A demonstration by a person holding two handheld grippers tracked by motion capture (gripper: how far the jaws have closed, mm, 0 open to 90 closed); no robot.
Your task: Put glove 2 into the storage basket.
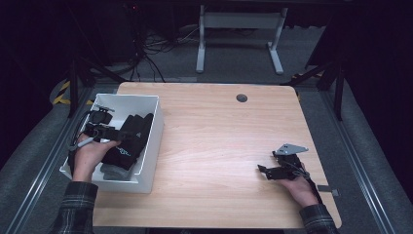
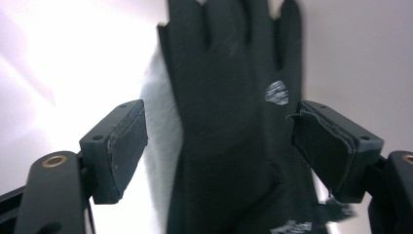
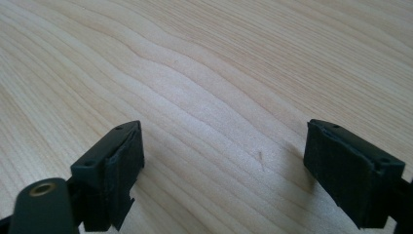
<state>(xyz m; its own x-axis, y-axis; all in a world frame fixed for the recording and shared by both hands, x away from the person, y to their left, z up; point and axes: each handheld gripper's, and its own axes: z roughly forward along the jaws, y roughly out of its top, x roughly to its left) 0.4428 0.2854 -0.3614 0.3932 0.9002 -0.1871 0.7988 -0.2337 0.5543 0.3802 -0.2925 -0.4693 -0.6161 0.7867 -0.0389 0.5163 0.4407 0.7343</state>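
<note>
Black fabric, a glove, lies flat in the white bin at the table's nine o'clock edge, fingers pointing toward twelve in the left gripper view. The left gripper hangs over it inside the bin with jaws spread wide, one pad on each side of the glove's palm and neither touching it, placed, I judge, to close across the width and lift it out. The right gripper rests at about four o'clock on the bare wood, jaws apart and holding nothing, probably parked clear until the glove comes out.
</note>
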